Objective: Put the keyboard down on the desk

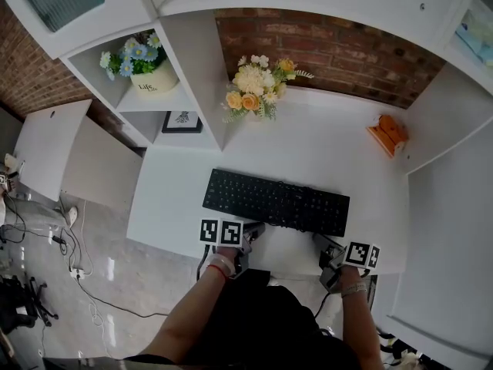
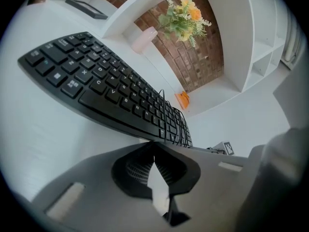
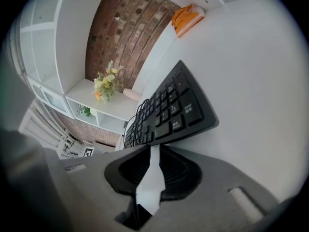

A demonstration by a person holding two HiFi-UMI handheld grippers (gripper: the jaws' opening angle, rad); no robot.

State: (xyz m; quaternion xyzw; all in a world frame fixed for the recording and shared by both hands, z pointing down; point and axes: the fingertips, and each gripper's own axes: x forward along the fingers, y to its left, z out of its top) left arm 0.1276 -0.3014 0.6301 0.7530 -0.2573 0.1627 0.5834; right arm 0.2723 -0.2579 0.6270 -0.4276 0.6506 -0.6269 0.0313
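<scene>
A black keyboard (image 1: 276, 201) (image 2: 111, 91) (image 3: 174, 110) lies across the white desk (image 1: 323, 145), with its black cable (image 2: 176, 120) looped over the keys at one end. My left gripper (image 1: 250, 235) (image 2: 154, 148) is at the keyboard's front edge near its left half, shut with its tips together and nothing between them. My right gripper (image 1: 324, 247) (image 3: 154, 149) is at the front edge near the right end. Its jaws stand a narrow slit apart, and only bare desk shows through the gap. Neither gripper holds the keyboard.
A bouquet of cream and orange flowers (image 1: 256, 87) stands behind the keyboard against the brick wall. An orange object (image 1: 387, 133) lies at the desk's back right. White shelving at the left holds a pot of blue flowers (image 1: 146, 68) and a framed picture (image 1: 182, 122).
</scene>
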